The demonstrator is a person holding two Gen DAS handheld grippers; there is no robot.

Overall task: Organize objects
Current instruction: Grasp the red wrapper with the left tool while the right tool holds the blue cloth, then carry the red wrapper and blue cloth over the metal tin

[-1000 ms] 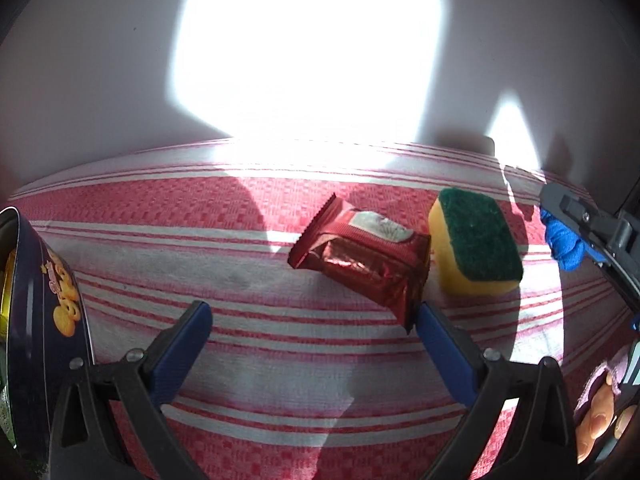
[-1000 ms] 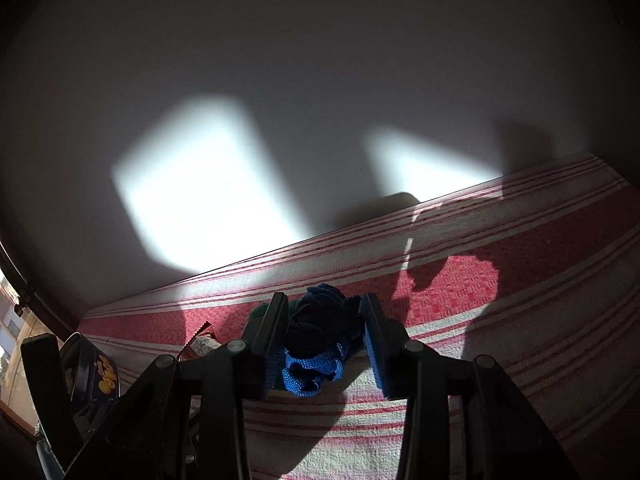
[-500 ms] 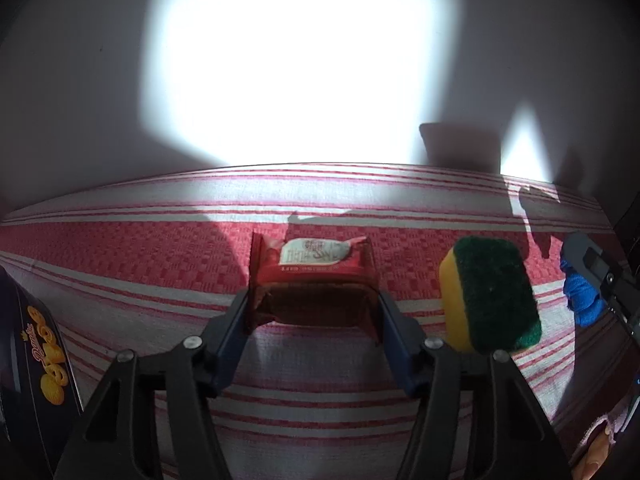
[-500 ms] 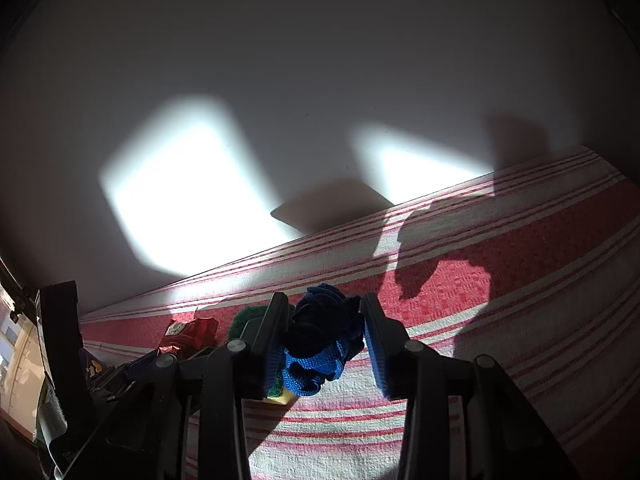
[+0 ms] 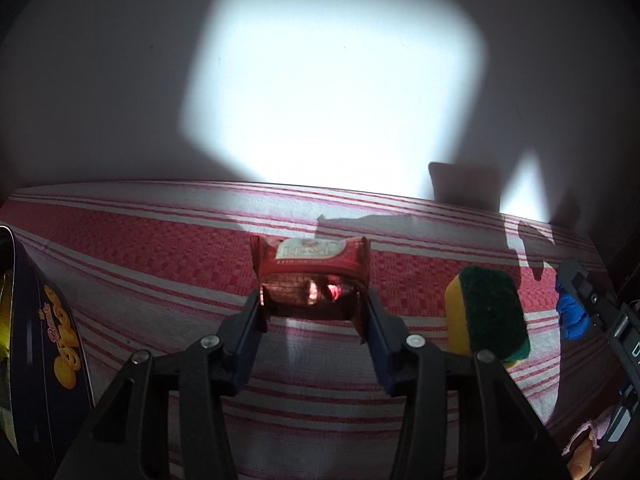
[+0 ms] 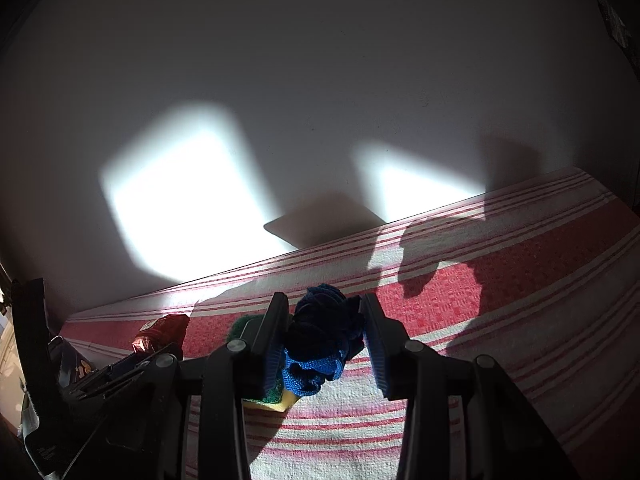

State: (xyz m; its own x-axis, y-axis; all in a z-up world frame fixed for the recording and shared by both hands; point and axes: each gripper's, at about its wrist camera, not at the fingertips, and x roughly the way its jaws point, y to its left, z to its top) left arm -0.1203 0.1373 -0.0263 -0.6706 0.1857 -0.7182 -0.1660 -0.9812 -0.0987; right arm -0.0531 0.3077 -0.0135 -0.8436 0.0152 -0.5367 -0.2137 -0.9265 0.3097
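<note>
Items counted on the red-and-white striped cloth (image 5: 160, 264): one red foil snack packet (image 5: 310, 276); one yellow sponge with green scouring top (image 5: 486, 316); one bunched blue knitted fabric piece (image 6: 320, 344); one dark blue biscuit tin (image 5: 44, 360); two black two-finger grippers, left (image 5: 312, 312) and right (image 6: 326, 340).

Red foil snack packet (image 5: 311, 276) with white label, yellow sponge (image 5: 486, 318) topped dark green, bright blue knitted cloth (image 6: 318, 346), red-and-white striped tablecloth (image 5: 160, 264), navy biscuit tin (image 5: 44, 360) with golden lettering, blue-padded black gripper fingers (image 5: 250, 322)
</note>
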